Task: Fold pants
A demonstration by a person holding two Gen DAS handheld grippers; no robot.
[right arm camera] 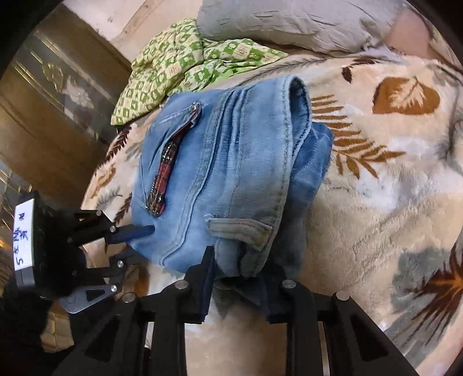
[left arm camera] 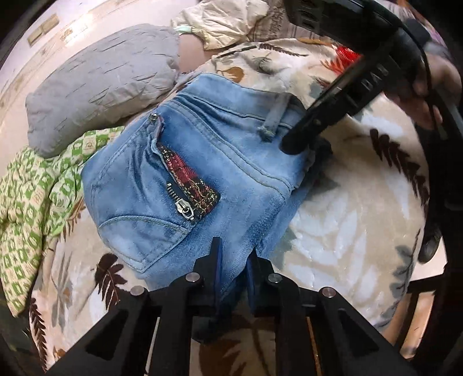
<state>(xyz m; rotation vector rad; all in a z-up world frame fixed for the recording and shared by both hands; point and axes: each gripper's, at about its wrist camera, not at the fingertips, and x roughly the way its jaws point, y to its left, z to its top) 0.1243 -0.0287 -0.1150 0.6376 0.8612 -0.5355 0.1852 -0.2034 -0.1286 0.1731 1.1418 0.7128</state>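
Note:
Light blue jeans [left arm camera: 202, 162] lie folded into a thick bundle on a leaf-print blanket, back pocket with a red plaid zip patch [left arm camera: 188, 185] facing up. They also show in the right wrist view [right arm camera: 231, 173]. My left gripper [left arm camera: 234, 254] is shut on the near edge of the jeans bundle. My right gripper [right arm camera: 243, 272] is shut on the waistband end of the jeans by the belt loop [right arm camera: 240, 228]. The right gripper shows in the left wrist view [left arm camera: 295, 144] at the bundle's right side. The left gripper shows in the right wrist view [right arm camera: 136, 234] at the bundle's left side.
The leaf-print fleece blanket [left arm camera: 347, 217] covers the bed. A grey pillow [left arm camera: 101, 86] and a green-checked cloth [left arm camera: 34, 191] lie beyond the jeans. A cream garment [left arm camera: 225, 23] lies at the far edge. Brown patterned furniture [right arm camera: 58, 115] stands beside the bed.

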